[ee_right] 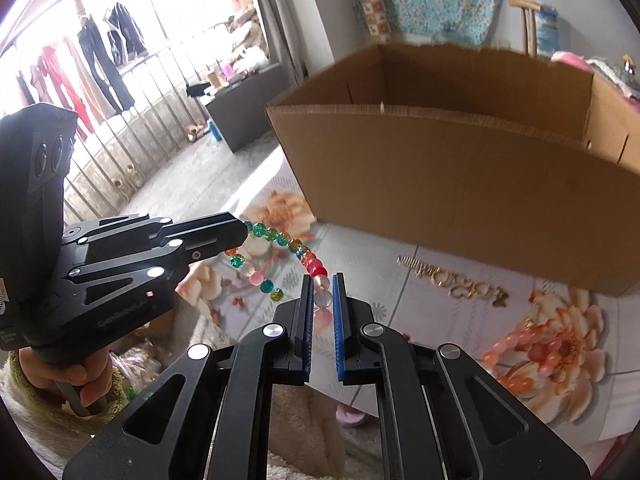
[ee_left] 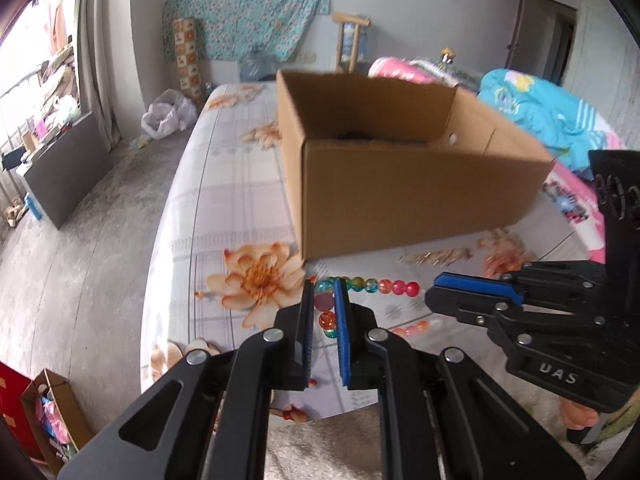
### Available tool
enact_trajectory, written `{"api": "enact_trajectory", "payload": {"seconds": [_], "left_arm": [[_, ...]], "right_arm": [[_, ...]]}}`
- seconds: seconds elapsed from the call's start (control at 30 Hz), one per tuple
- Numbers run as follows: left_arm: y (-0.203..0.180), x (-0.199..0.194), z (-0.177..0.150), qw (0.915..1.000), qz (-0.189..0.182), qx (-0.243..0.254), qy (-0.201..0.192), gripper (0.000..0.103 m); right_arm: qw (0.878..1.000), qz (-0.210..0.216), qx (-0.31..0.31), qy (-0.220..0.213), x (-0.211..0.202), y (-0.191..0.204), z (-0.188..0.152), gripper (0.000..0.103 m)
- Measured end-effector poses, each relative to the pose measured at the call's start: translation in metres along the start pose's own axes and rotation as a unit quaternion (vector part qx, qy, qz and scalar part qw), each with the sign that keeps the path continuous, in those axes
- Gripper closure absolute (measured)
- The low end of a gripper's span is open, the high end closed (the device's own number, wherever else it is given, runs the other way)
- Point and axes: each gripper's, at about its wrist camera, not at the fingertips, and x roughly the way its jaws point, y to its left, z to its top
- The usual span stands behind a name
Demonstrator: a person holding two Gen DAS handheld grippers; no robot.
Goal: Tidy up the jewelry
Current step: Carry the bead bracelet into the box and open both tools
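A string of coloured glass beads [ee_right: 304, 258] hangs stretched between both grippers above the flowered sheet. My left gripper [ee_left: 325, 286] is shut on its teal and purple end [ee_left: 325, 302]; it shows from the side in the right wrist view [ee_right: 240, 234]. My right gripper [ee_right: 322, 280] is shut on clear and pink beads [ee_right: 322, 298]; it shows in the left wrist view [ee_left: 434, 292]. An open cardboard box [ee_left: 400, 168] stands just behind, also in the right wrist view [ee_right: 460, 184]. A gold chain [ee_right: 452, 280] lies at the box's foot. An orange bead strand [ee_right: 516, 344] lies at the right.
The bed [ee_left: 224, 184] has its left edge dropping to a grey floor [ee_left: 80, 240]. Blue and pink bedding [ee_left: 540, 108] is piled behind the box at the right. A dark low cabinet [ee_left: 68, 172] stands by the window at the left.
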Motion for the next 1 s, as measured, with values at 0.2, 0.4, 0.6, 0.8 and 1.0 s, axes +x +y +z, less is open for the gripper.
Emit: {"api": "enact_trajectory", "payload": {"seconds": [0.2, 0.4, 0.6, 0.8, 1.0], "left_arm": [[-0.014, -0.05, 0.034, 0.997, -0.032, 0.029, -0.064, 0.093], [-0.032, -0.079, 0.101, 0.9862, -0.061, 0.097, -0.12, 0.093], [-0.035, -0.027, 0.175, 0.987, -0.083, 0.115, -0.076, 0.093], [-0.024, 0.073, 0.203, 0.9906, -0.086, 0.093, 0.051, 0.093], [-0.018, 0.132, 0.189, 0.9826, -0.076, 0.096, 0.14, 0.093]], "right_arm": [[0.999, 0.018, -0.014, -0.048, -0.041, 0.003, 0.023, 0.096], [0.995, 0.036, -0.046, -0.076, -0.069, -0.003, 0.081, 0.096], [0.998, 0.044, -0.038, -0.014, -0.037, -0.04, 0.156, 0.096], [0.994, 0.03, 0.012, 0.106, 0.044, -0.086, 0.198, 0.096], [0.975, 0.029, 0.052, 0.215, 0.113, -0.112, 0.187, 0.096]]}}
